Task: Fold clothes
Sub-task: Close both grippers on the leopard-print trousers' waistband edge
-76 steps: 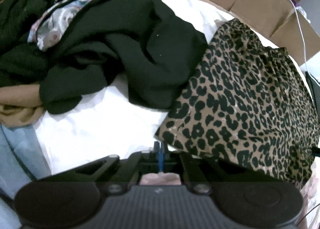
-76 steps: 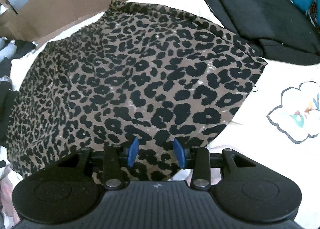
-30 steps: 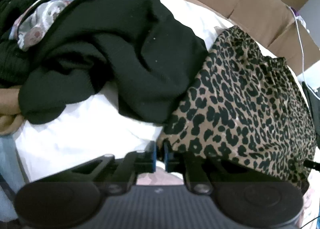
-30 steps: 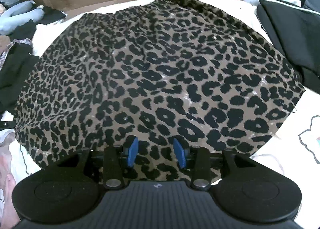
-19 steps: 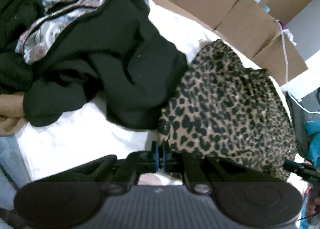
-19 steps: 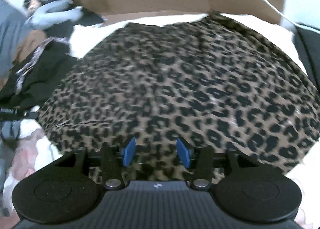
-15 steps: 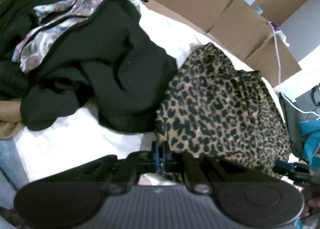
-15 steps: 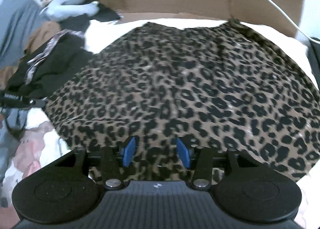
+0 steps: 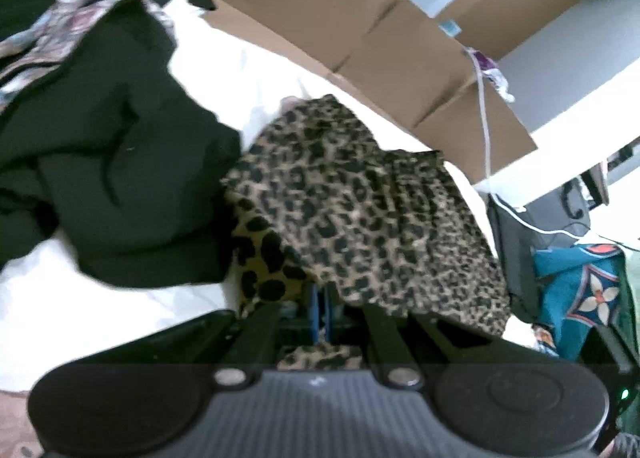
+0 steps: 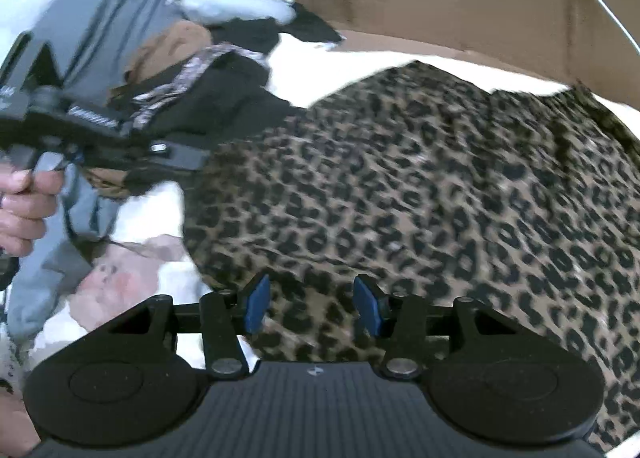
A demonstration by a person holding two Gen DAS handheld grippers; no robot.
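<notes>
White bedsheet (image 9: 80, 310) — leopard skirt (image 9: 360, 210) corner pinched in left gripper (image 9: 320, 310) fingers.

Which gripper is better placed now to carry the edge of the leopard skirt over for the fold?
The left gripper: it is shut on the leopard skirt, with its corner lifted. The right gripper is open above the skirt and holds nothing.

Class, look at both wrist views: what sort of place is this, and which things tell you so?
Probably a bedroom at home, mid-laundry: a leopard-print garment spread on a white printed sheet, a heap of black clothes, and flattened cardboard boxes behind.
</notes>
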